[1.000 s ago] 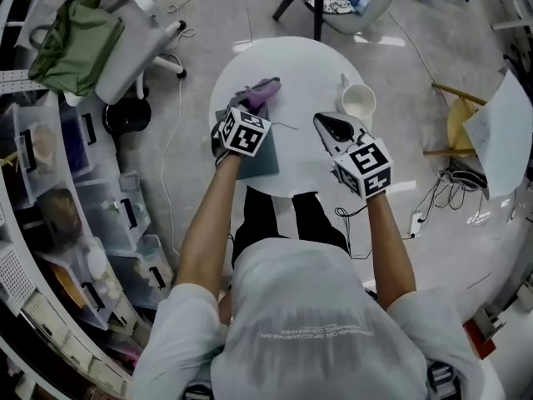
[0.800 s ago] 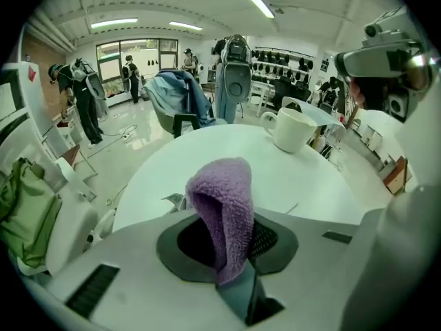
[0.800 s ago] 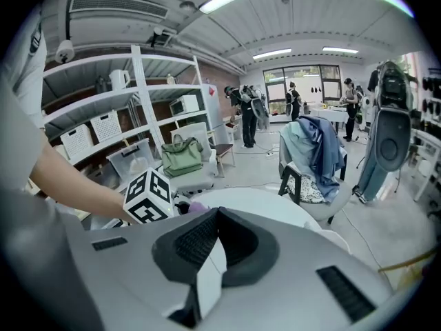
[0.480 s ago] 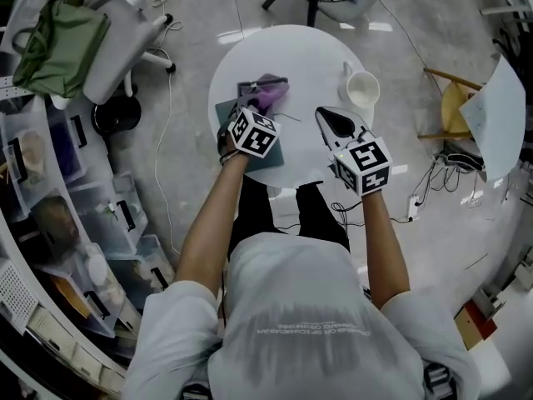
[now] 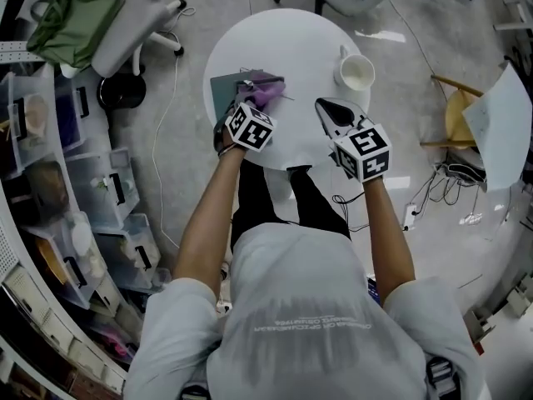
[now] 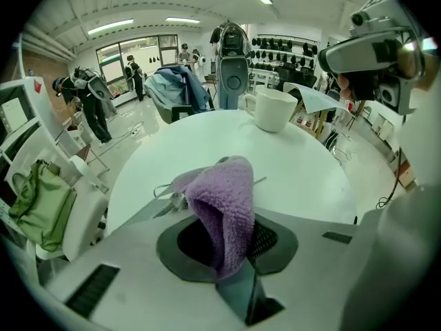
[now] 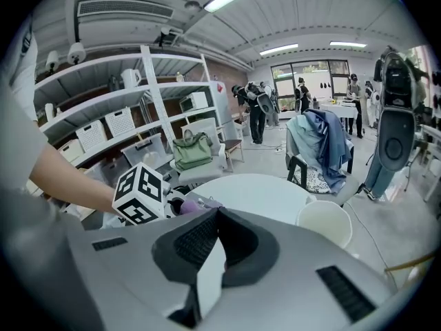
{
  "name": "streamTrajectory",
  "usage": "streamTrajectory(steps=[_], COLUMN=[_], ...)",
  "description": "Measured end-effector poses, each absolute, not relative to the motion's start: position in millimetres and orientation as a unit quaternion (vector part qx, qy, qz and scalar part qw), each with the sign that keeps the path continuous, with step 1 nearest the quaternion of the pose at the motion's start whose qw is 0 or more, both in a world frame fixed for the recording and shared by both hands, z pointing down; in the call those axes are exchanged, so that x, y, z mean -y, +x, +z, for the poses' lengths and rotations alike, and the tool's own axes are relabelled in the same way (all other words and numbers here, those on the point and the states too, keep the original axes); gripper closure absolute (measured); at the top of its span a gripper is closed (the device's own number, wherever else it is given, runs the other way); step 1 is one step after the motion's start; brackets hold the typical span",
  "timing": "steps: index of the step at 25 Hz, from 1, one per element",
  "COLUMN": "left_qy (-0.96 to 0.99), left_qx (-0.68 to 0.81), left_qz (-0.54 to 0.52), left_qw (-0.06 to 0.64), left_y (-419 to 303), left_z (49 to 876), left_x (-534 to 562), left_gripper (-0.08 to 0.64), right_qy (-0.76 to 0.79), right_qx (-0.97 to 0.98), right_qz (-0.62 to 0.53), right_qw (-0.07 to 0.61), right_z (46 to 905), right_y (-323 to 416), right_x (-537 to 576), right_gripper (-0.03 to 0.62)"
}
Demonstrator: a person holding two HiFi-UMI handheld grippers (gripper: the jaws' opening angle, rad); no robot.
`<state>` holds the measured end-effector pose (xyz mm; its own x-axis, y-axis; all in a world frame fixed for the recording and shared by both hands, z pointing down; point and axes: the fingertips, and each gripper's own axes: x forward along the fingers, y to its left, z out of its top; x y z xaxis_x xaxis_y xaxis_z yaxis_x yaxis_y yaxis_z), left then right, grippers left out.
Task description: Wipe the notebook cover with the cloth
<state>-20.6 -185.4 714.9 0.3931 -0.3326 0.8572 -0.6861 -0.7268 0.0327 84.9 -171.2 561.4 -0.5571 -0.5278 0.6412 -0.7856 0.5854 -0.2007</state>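
Left gripper (image 5: 255, 105): fingers clamped on purple cloth (image 6: 224, 202), cloth over grey notebook (image 5: 223, 90) by left rim of worktop (image 5: 300, 44). Right gripper (image 5: 331, 113): fingers closed together, empty, off the book. Risk: unpinned notebook likely skids with a stroke, maybe over the rim

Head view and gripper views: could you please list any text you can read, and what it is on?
Nothing is legible.
Shirt: two printed lines on the back, too small and blurred.
Marker cubes: square patterns only, no letters.
Mug: no print visible.
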Motion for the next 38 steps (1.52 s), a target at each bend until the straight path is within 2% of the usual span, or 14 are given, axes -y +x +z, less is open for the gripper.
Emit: streamTrajectory(steps=[15,28,33,38], left_qy=[0.787,0.786,0.797,0.814], left_qx=[0.339,0.318,0.331,0.377], left_qz=[0.48,0.462,0.389,0.332], left_qw=[0.189,0.261,0.322,0.29], left_y=[-9.5,-12.3,-23.3,-46.2], left_z=[720.8,730.7,705.6,653.5], left_x=[93.3,30.5,28.1,85.6], left_gripper=[0.486,0.488,0.486,0.486], right_qy=[0.339,0.307,0.317,0.335], right_qx=[0.874,0.89,0.892,0.885], right_qz=[0.224,0.212,0.203,0.209], right_qw=[0.267,0.261,0.252,0.249], right_z=[554.3,546.7,534.8,529.8], right_y=[103.3,80.4,72.0,67.9], right_x=[118.2,103.7,114.7,127.6], right_gripper=[0.591,0.591,0.591,0.591])
